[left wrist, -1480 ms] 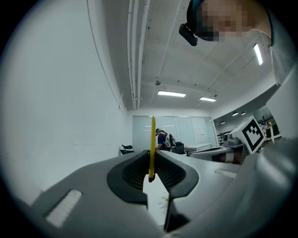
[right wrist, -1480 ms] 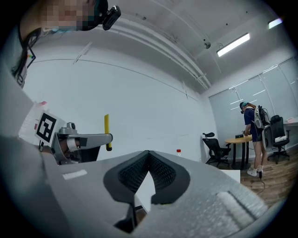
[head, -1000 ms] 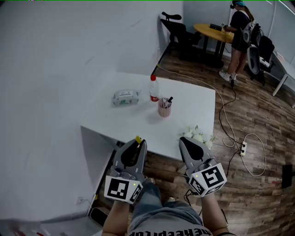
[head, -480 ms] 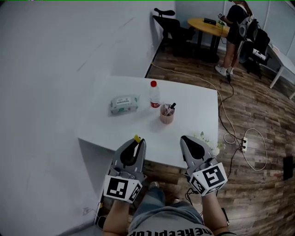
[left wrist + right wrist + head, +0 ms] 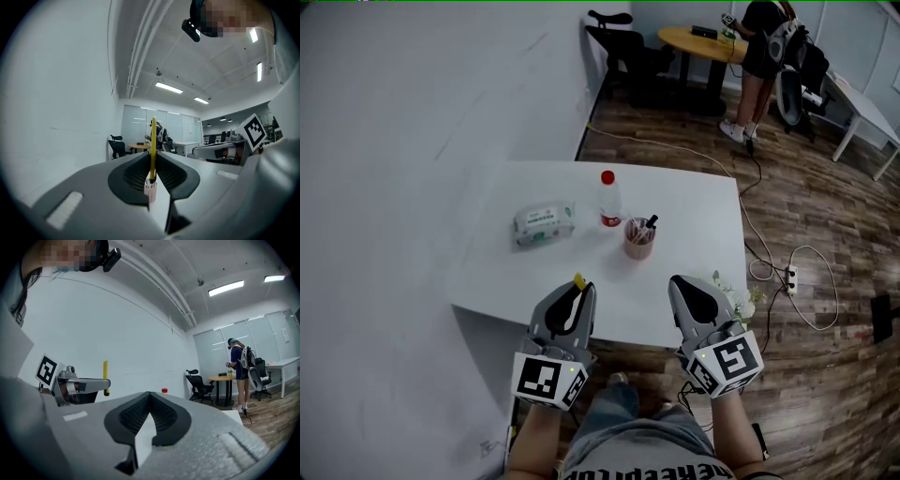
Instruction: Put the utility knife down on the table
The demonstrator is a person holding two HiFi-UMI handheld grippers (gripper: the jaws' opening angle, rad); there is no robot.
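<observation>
My left gripper [image 5: 577,289] is shut on a yellow utility knife [image 5: 579,281], whose tip sticks out past the jaws over the near edge of the white table [image 5: 684,202]. In the left gripper view the utility knife [image 5: 153,149] stands upright between the closed jaws. My right gripper [image 5: 682,287] is shut with nothing in it, hovering at the table's near edge beside the left one. From the right gripper view the utility knife [image 5: 106,377] shows at the left, held in the left gripper [image 5: 106,383].
On the table stand a red-capped bottle [image 5: 607,200], a pink cup of pens [image 5: 637,237] and a pack of wipes [image 5: 543,223]. White flowers [image 5: 733,300] lie at the near right corner. Cables and a power strip [image 5: 787,276] cross the wood floor; a person [image 5: 756,56] stands by a round table.
The view has shifted: the table now sits a little farther ahead and left. Both grippers hold the same pose, the left still clamped on the knife.
</observation>
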